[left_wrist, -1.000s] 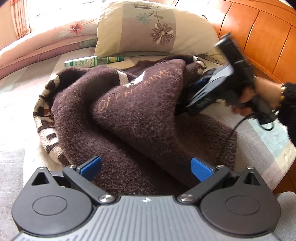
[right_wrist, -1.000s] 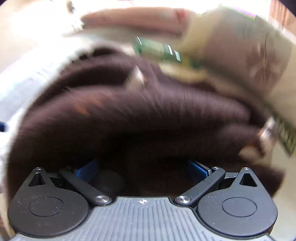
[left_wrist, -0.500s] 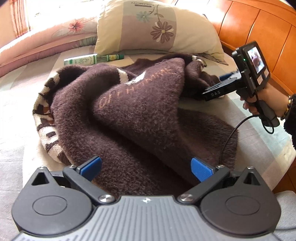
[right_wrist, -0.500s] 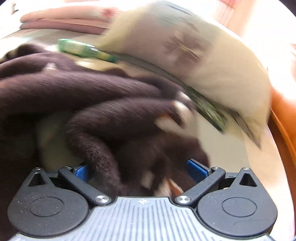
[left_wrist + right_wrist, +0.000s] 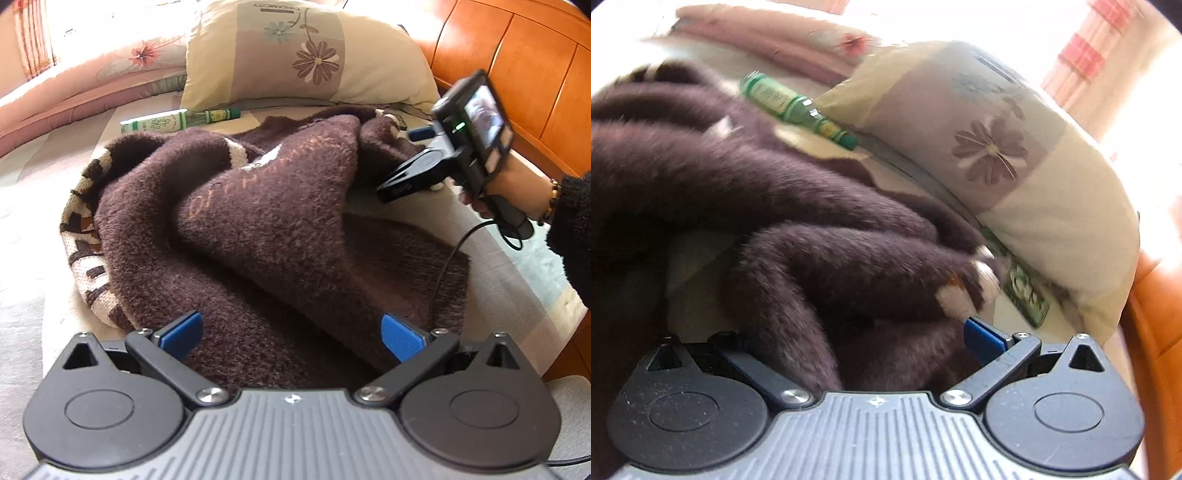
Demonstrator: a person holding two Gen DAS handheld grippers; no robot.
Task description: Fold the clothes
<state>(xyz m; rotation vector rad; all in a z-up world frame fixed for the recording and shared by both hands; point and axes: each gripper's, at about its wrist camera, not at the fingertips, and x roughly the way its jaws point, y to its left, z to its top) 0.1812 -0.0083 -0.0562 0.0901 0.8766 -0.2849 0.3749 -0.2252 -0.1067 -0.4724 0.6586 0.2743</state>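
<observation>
Brown sweater (image 5: 266,221) (cream-checked trim), floral pillow (image 5: 303,55)

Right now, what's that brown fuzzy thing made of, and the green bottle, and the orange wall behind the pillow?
The brown sweater looks like thick knitted wool or a fuzzy yarn: loose fibres stand up all over it. The green bottle seems to be see-through glass or plastic with a paper label; which one is unclear. The headboard looks like glossy varnished wood in panels.

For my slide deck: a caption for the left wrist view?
Open left gripper over a crumpled brown sweater on the bed; right gripper at its far edge.
</observation>
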